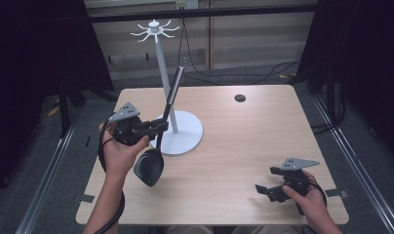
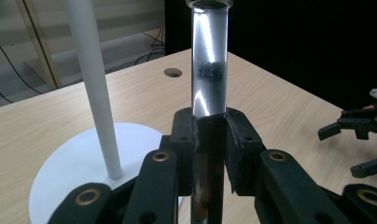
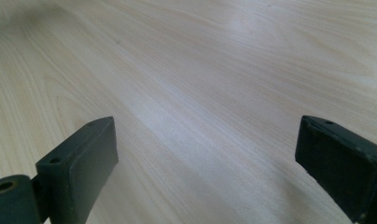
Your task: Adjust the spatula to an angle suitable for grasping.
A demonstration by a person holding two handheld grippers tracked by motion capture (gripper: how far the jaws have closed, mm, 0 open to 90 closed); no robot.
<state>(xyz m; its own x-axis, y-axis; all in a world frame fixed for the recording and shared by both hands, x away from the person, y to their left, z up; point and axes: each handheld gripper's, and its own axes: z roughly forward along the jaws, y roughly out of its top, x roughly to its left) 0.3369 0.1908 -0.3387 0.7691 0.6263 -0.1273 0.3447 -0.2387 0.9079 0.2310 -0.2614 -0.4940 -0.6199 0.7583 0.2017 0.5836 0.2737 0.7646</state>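
On the left side of the light wooden table (image 1: 244,146), a hand (image 1: 118,155) holds the left gripper (image 1: 158,127) raised above the tabletop, its two black jaws clamped on the handle of a ladle (image 1: 162,131). The ladle hangs tilted: its dark bowl is low, close over the wood near the front left part of the table, and its shiny metal handle slants up and away toward the far side. In the left gripper view the pads (image 2: 184,140) press on either side of the ladle (image 2: 209,70) where the dark lower part of the handle meets the bright steel tube. Just beside it, a little further right and back, stands a white utensil stand (image 1: 181,134), a round flat base with a thin upright pole and a crown of small hooks at the top; the ladle handle crosses in front of the pole. Beyond, near the far edge, is a small dark round hole (image 1: 240,98) in the tabletop. At the front right the other hand (image 1: 309,197) holds the right gripper (image 1: 265,191) low over the table, its jaws spread wide apart with bare wood between them.
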